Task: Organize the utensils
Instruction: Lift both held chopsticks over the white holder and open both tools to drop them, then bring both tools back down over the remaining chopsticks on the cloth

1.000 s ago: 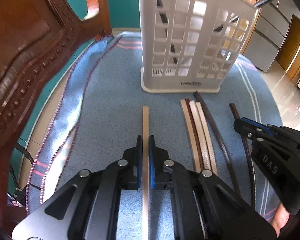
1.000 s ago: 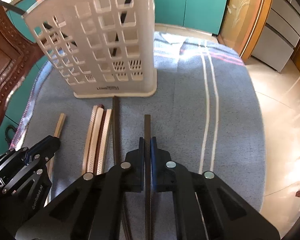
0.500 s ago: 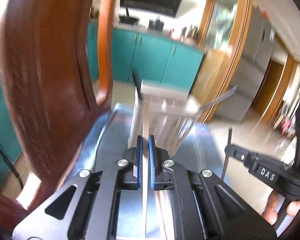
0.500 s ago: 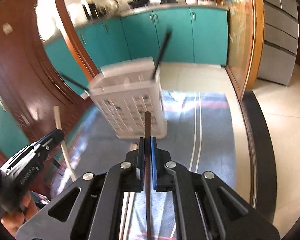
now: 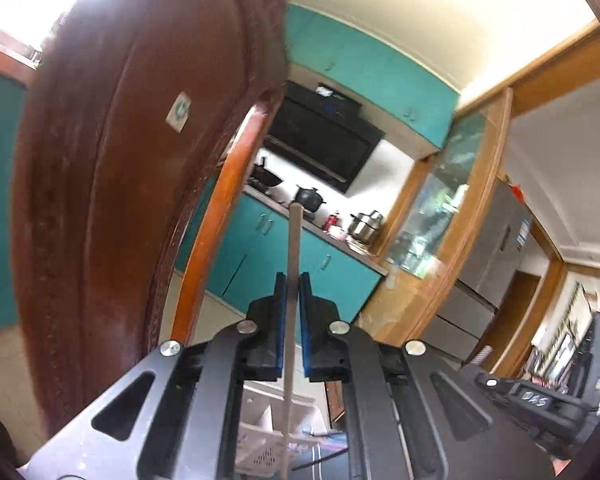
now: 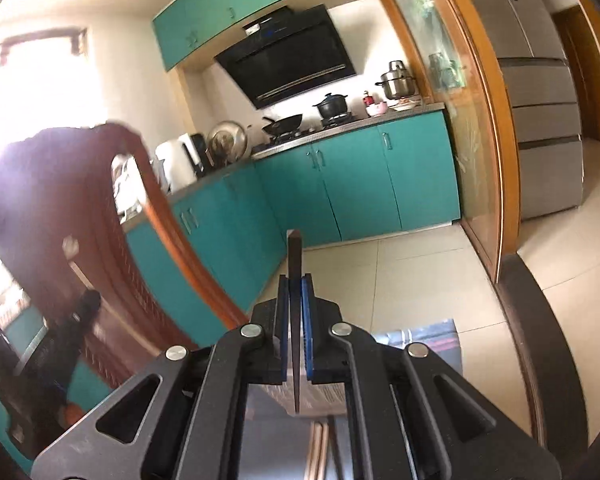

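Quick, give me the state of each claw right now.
Left claw: shut on the light wooden chopstick, lifted clear.
Right claw: shut on the dark chopstick, lifted clear.

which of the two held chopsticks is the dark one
The dark chopstick is the one clamped in the right tool. The chopstick in the left tool is a pale wooden one.

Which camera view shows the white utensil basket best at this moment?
Neither is good, but the left wrist view shows more: the white basket and its perforated wall appear below the left tongs. In the right wrist view, only a blurred pale patch shows behind the right tongs.
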`<state>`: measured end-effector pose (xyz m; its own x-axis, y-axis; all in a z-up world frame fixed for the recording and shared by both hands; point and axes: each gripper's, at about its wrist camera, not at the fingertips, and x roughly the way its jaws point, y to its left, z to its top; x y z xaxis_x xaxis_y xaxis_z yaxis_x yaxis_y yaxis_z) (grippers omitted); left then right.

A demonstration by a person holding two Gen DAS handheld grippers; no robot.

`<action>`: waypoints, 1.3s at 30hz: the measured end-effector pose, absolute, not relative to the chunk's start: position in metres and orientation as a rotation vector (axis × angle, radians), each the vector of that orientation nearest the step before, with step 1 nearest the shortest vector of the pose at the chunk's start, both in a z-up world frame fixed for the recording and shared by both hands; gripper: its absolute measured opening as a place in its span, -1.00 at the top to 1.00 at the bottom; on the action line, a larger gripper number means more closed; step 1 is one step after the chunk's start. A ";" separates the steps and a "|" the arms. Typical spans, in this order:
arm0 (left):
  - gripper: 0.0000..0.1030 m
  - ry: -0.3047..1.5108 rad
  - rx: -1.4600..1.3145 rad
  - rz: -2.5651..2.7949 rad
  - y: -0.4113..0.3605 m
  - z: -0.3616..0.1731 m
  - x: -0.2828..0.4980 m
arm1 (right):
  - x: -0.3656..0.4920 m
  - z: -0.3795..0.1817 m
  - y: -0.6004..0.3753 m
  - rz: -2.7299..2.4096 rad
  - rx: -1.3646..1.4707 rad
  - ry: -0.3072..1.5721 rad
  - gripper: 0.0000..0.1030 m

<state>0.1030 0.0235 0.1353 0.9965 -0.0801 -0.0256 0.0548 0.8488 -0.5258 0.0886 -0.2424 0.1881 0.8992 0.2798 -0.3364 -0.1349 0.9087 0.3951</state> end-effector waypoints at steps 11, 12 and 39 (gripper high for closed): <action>0.87 0.022 -0.625 0.047 0.046 0.120 0.158 | 0.143 0.176 -0.239 0.124 0.419 0.342 0.87; 0.87 0.021 -0.616 0.061 0.045 0.119 0.160 | 0.146 0.171 -0.236 0.119 0.405 0.351 0.87; 0.39 0.676 -0.234 -0.139 -0.033 -0.015 0.150 | 0.087 0.065 -0.233 0.174 0.085 0.597 0.30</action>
<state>0.1504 -0.0334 -0.0151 0.7722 -0.2026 -0.6023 0.0515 0.9647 -0.2584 0.0868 -0.2332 0.0654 0.8127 0.1873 -0.5517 -0.1379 0.9819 0.1301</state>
